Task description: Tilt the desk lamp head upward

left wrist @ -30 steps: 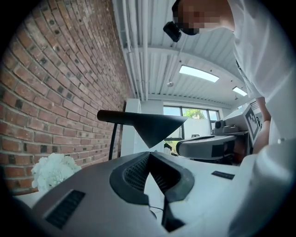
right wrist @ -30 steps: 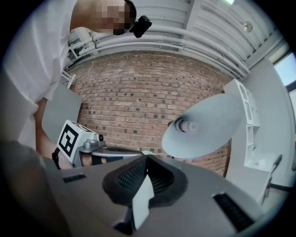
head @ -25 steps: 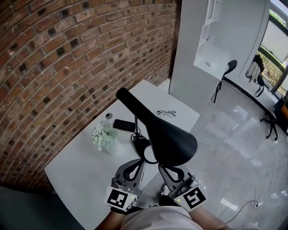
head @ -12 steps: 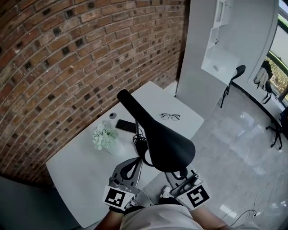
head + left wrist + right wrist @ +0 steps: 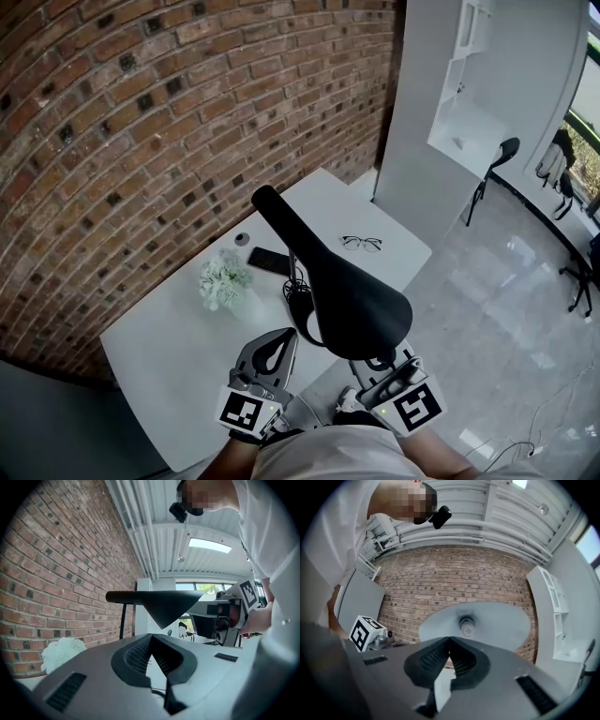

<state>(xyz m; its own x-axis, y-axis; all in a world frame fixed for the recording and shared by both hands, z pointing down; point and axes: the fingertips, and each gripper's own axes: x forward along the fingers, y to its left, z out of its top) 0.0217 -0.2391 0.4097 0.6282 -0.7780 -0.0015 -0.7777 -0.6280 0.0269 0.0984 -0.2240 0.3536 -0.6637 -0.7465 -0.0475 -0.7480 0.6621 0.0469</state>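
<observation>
A black desk lamp stands on the white desk (image 5: 159, 347); its cone head (image 5: 354, 305) reaches toward me from a long neck (image 5: 281, 220). Just below the head's near rim, my left gripper (image 5: 279, 337) is shut with nothing in it. Part of my right gripper (image 5: 380, 364) is hidden under the shade; it is also shut and empty. The left gripper view shows the lamp head (image 5: 164, 603) side-on, above and beyond the closed jaws. Looking up into the shade (image 5: 487, 625), the right gripper view shows the bulb (image 5: 467, 626) above its closed tips.
On the desk lie a small white plant (image 5: 223, 279), a dark phone (image 5: 270, 262), glasses (image 5: 361, 243) and a small round object (image 5: 242, 239). A brick wall (image 5: 141, 141) runs along the left and a white cabinet (image 5: 441, 141) stands behind. Glossy floor lies to the right.
The head view has shifted slightly. My right gripper has slid a little further under the shade. The lamp head's tilt looks the same, and both grippers stay shut.
</observation>
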